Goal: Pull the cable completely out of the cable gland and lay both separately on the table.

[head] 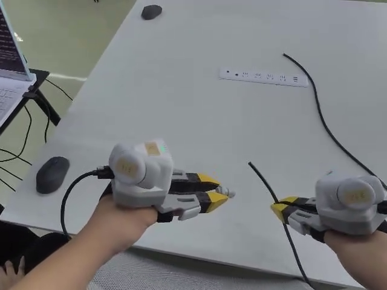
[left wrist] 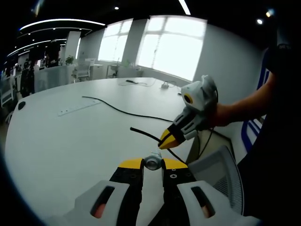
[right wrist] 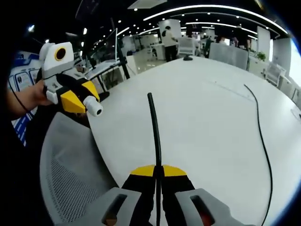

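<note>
My left gripper (head: 219, 194) (left wrist: 152, 163) is shut on a small grey cable gland (head: 226, 193) (left wrist: 152, 160), held just above the table's near edge; the gland (right wrist: 95, 110) pokes out of its yellow tips in the right gripper view. My right gripper (head: 279, 210) (right wrist: 158, 170) is shut on a thin black cable (head: 264, 182) (right wrist: 154, 127). The cable's free end points up and away from the jaws, apart from the gland. A gap of bare table lies between the two grippers.
A white power strip (head: 263, 77) lies mid-table, with a long black cord (head: 326, 125) running past it to the right. A dark mouse (head: 151, 11) sits at the far edge. Left of the white table (head: 181, 109) are another mouse (head: 52, 174) and a laptop (head: 11, 66). A mesh chair (right wrist: 70, 183) stands below the near edge.
</note>
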